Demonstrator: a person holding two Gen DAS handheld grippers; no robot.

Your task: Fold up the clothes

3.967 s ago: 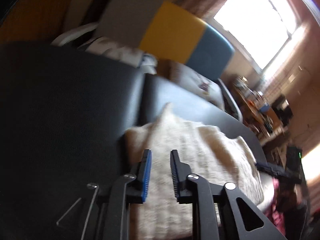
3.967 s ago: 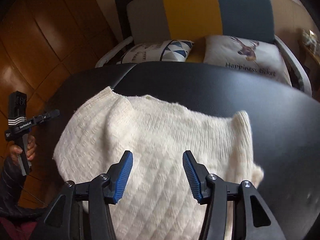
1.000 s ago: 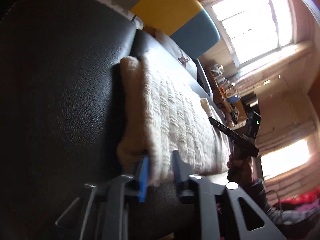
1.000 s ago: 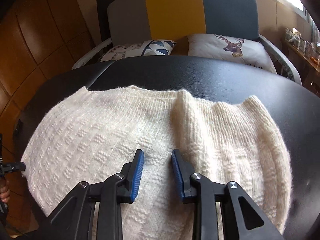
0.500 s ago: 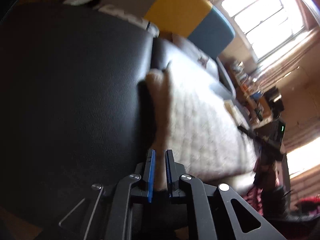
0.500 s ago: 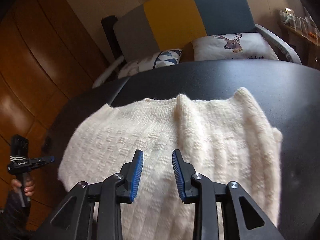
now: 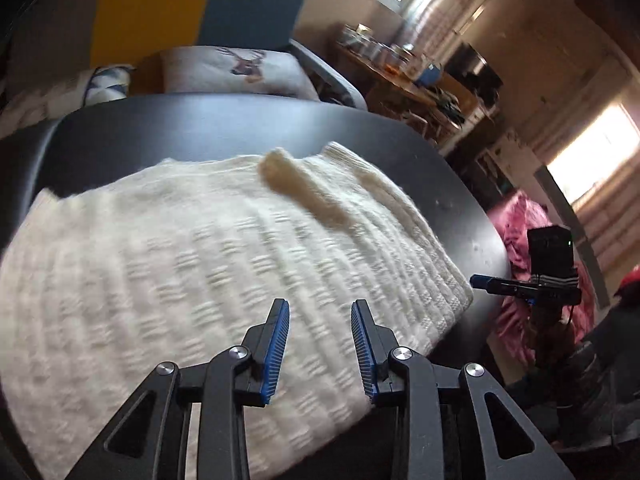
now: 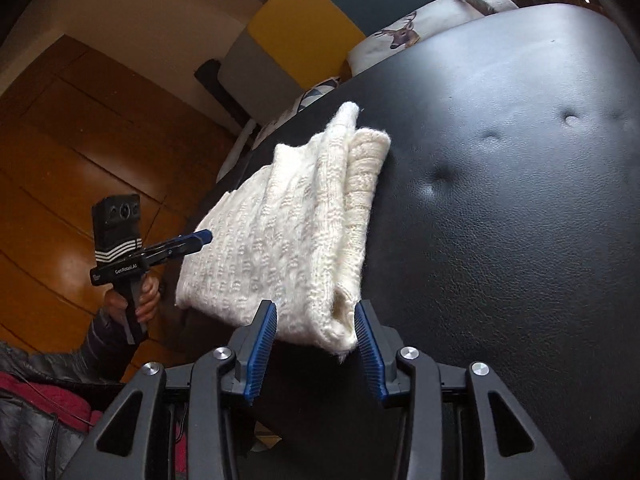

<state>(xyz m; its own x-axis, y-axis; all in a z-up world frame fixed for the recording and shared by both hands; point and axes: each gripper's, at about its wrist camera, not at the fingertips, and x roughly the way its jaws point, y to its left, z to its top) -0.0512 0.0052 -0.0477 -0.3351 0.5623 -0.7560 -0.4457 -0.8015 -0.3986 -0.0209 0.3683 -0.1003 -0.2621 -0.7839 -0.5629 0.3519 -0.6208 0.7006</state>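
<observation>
On the black padded bench lay the folded cream sweater, its long axis running away from the right hand-held gripper, whose opening jaws flanked its near corner without pinching; the left hand-held gripper, also opening and empty, hovered over it.

We hold our left black tongs with blue ribbed pads angled downward, jaws opening and nothing between them. Our right black tongs tilt down too, jaws opening, pads off the cloth between them.
</observation>
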